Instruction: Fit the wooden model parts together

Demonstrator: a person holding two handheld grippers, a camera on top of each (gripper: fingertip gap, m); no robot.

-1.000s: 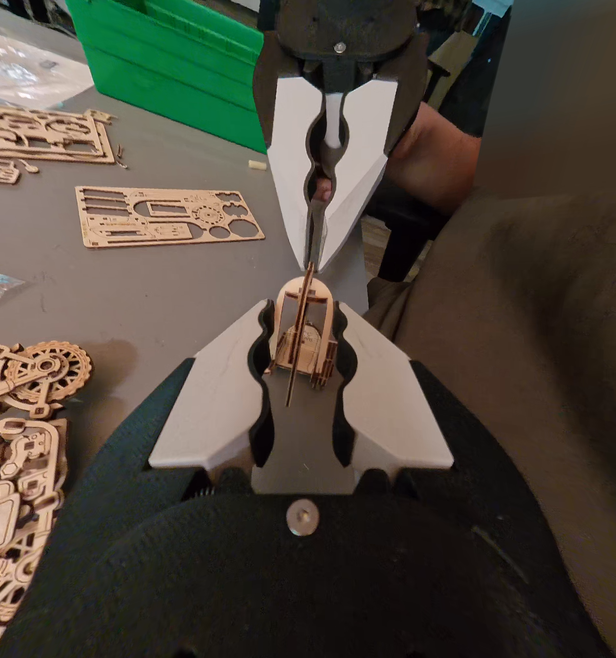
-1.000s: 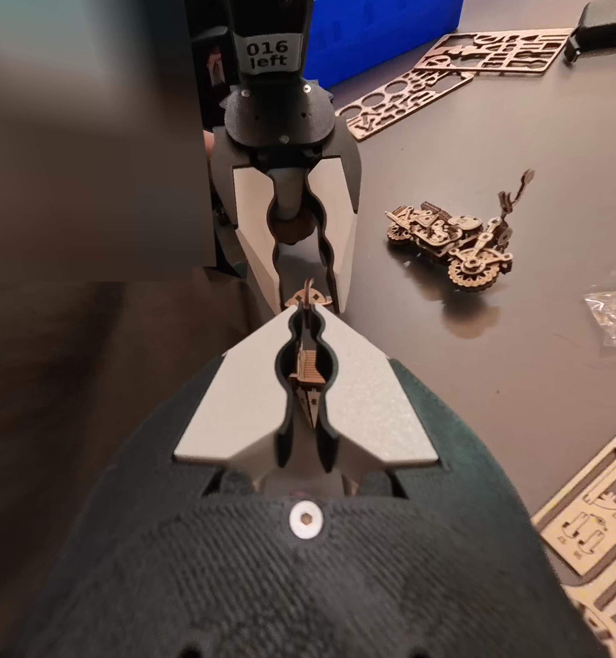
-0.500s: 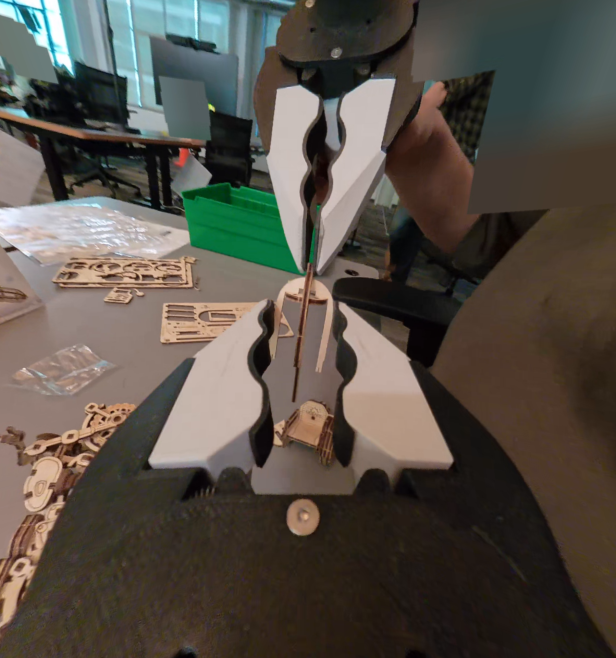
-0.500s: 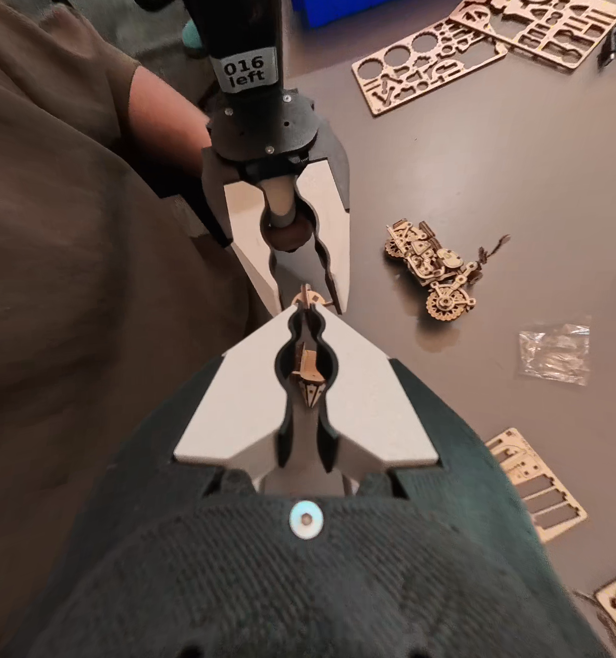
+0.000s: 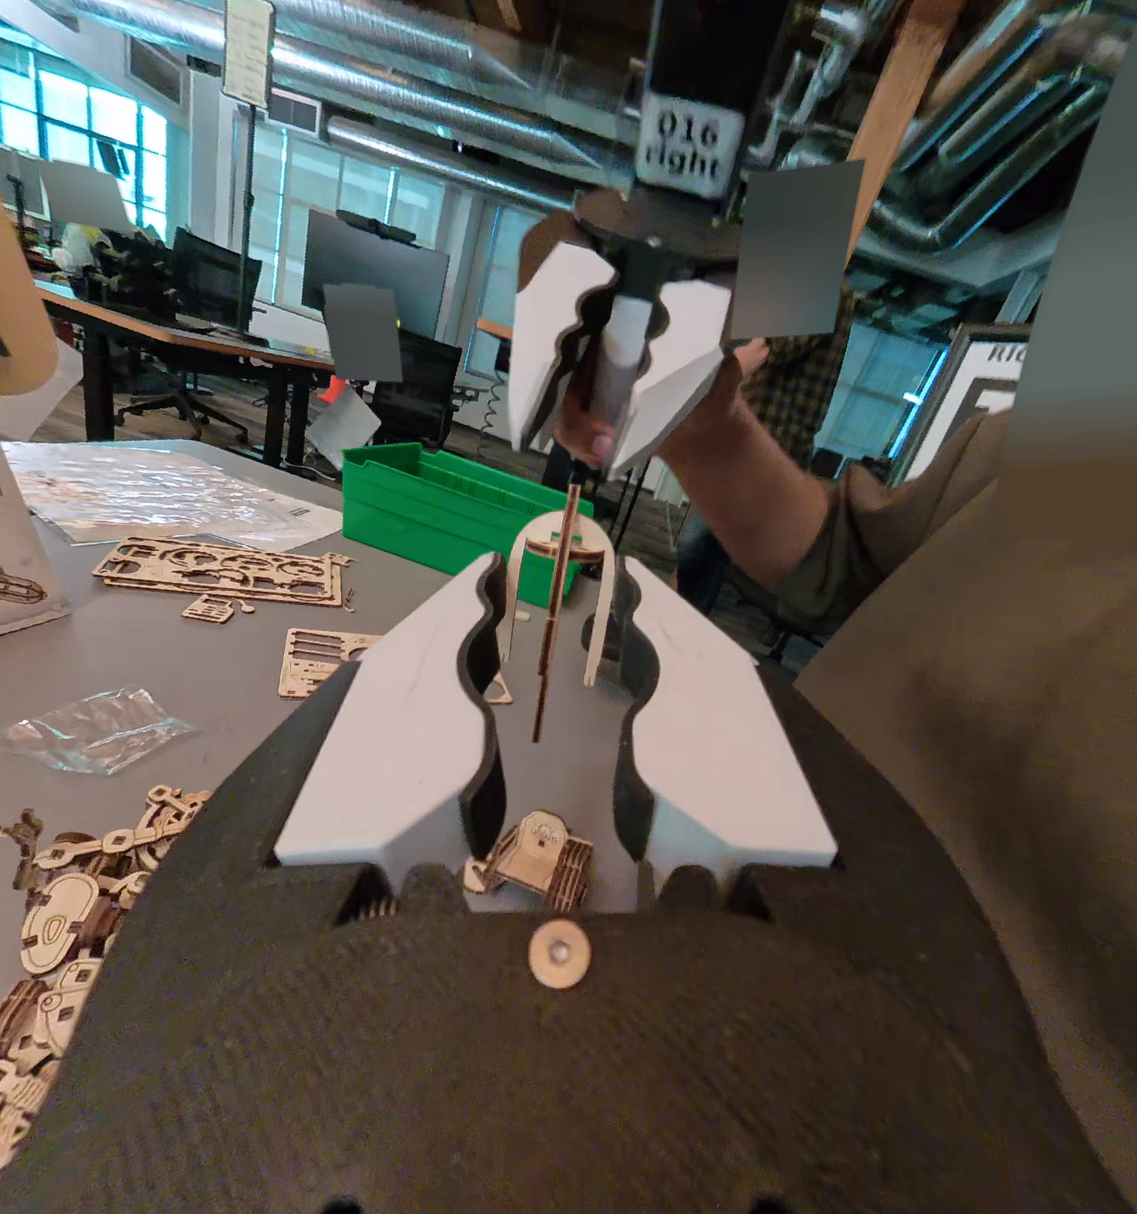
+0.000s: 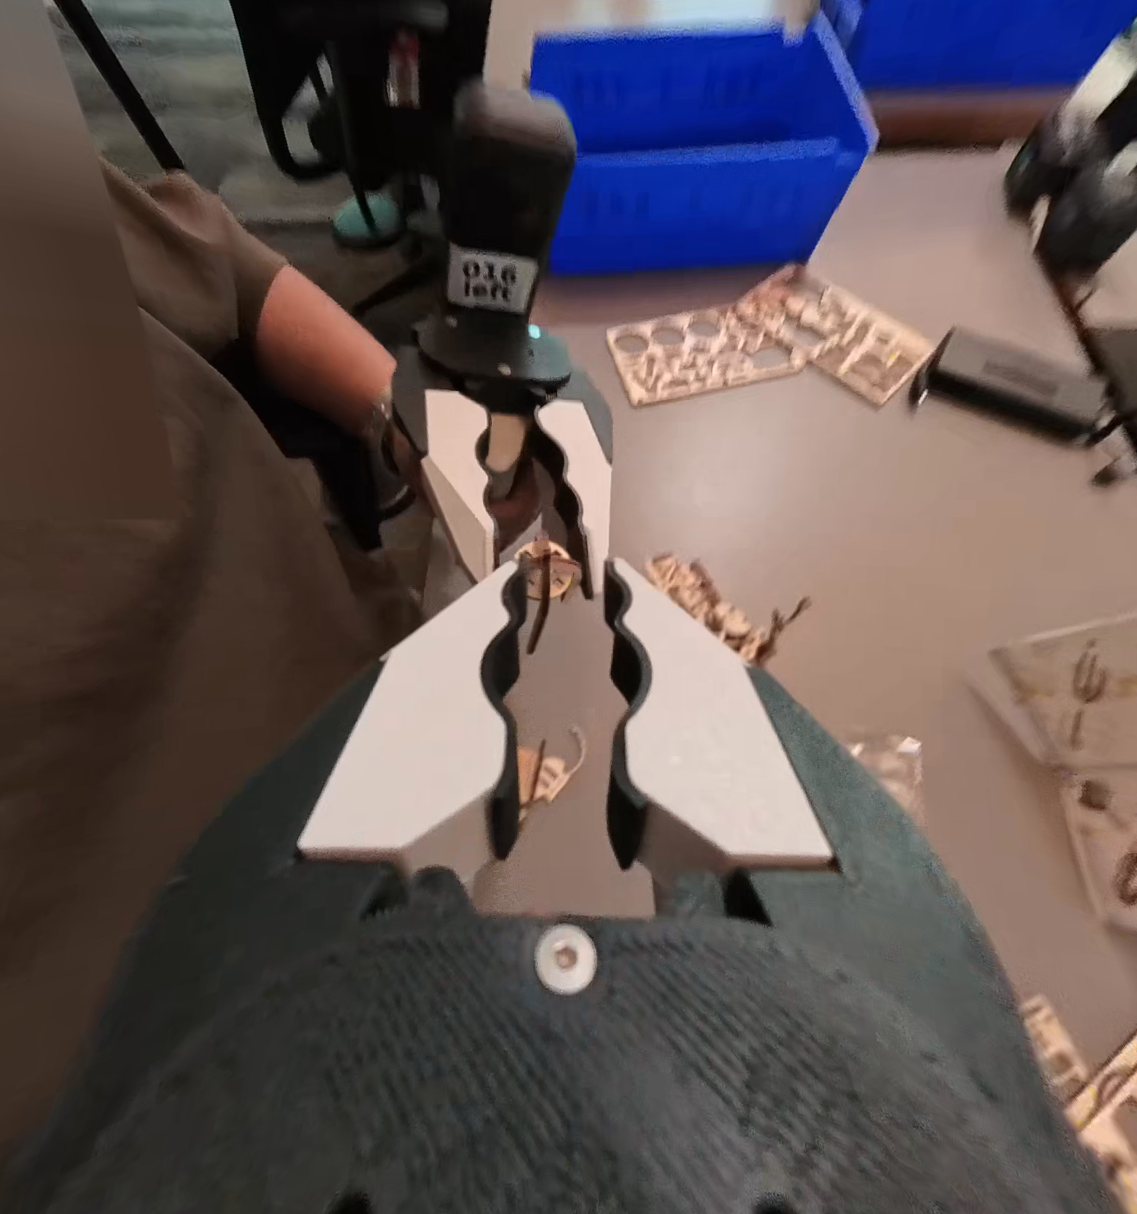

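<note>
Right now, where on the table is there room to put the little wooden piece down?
There is bare grey table between the cut-out wooden sheets and the crinkly plastic wrapper. There is another open stretch right of the left claw, before the blue bin and its wooden sheets. It is crowded by the wooden motorbike model.

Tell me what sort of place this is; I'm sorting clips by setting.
Probably an open office or workshop: desks with monitors and chairs, bare ceiling ducts, and a work table with a green bin.

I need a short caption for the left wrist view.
Left gripper holds an arched wooden part; the open right gripper hovers above.
</note>
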